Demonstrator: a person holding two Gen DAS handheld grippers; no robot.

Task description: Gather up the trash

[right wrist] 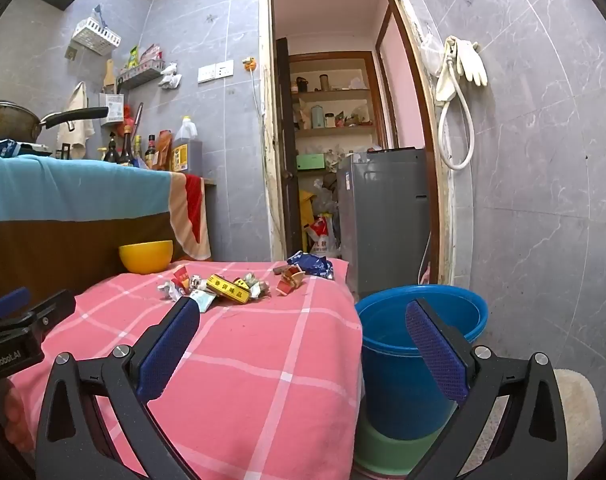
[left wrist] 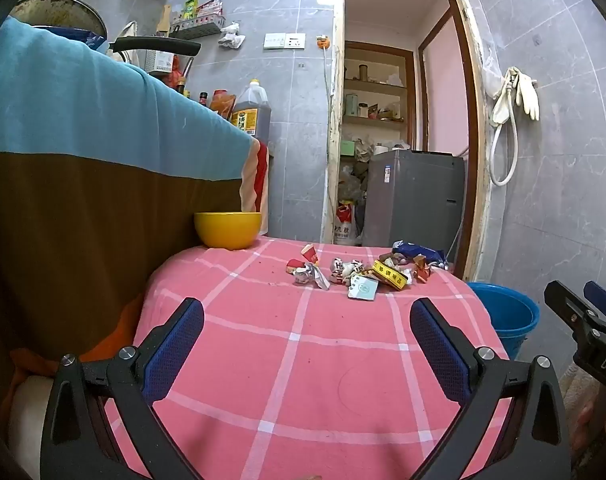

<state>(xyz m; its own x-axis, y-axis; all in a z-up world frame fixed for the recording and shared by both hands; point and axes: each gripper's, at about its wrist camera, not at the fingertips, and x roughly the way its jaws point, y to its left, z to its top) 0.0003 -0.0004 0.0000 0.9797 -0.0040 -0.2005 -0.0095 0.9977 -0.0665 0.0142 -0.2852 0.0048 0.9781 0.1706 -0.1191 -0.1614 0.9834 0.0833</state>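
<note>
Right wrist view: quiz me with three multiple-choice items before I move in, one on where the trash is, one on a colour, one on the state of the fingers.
1. Where does the trash lie?
A. In the bucket
B. On the far part of the pink cloth
C. In the bowl

2. What colour is the bucket?
A. Blue
B. Yellow
C. Grey

3. How do the right gripper fingers stand?
A. Shut on a wrapper
B. Shut on nothing
C. Open, holding nothing

Key: 1 B, the wrappers sit in a cluster on the pink cloth near its far edge, right of the bowl. 2 A, the bucket beside the table is blue. 3 C, the blue pads stand wide apart with only cloth and bucket showing between them.
</note>
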